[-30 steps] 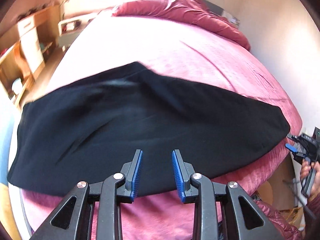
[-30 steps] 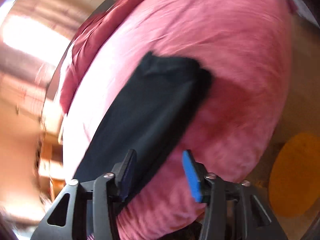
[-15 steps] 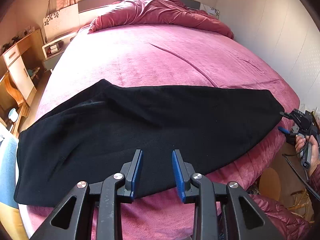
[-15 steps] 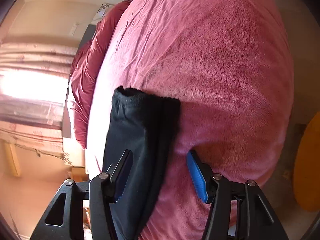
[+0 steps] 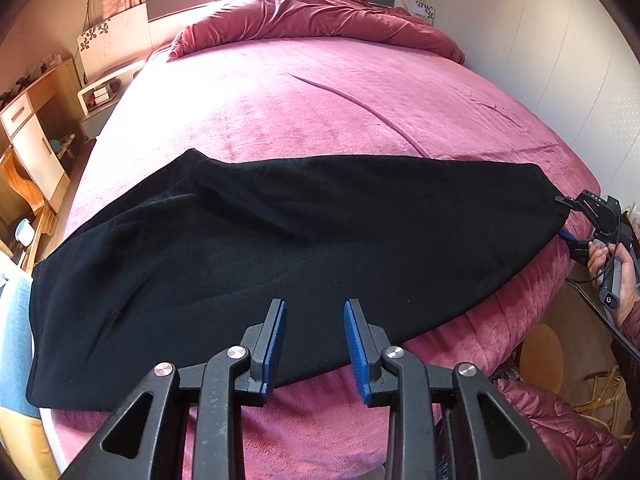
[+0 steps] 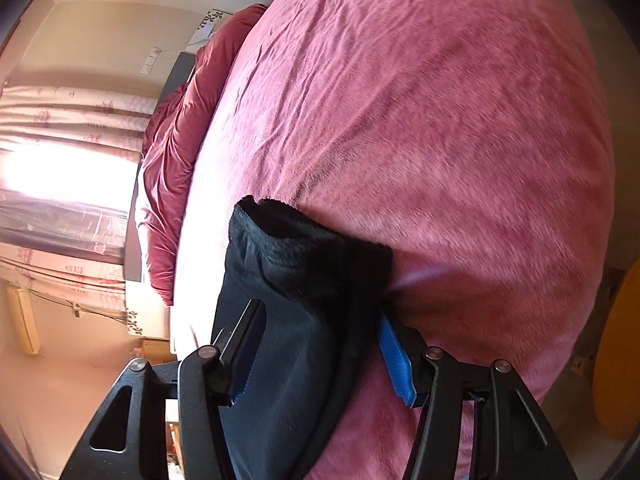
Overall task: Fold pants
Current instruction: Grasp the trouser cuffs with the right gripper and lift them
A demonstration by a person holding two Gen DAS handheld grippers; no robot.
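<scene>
Black pants lie flat across the near part of a bed with a pink cover, one leg folded on the other, waist at the left, cuffs at the right. My left gripper is open and empty, hovering over the pants' near edge. My right gripper shows at the right end of the pants. In the right wrist view it is open with its jaws on either side of the cuff end of the pants; the fabric lies between the pads, not clamped.
A crumpled dark red duvet lies at the head of the bed. A wooden desk and shelves stand left of the bed, a white wall to the right. A round wooden stool stands by the bed's near right corner.
My right gripper has moved in onto the cuff end, so the fabric now lies between its open jaws. My left gripper has risen and steadied over the pants' near edge.
</scene>
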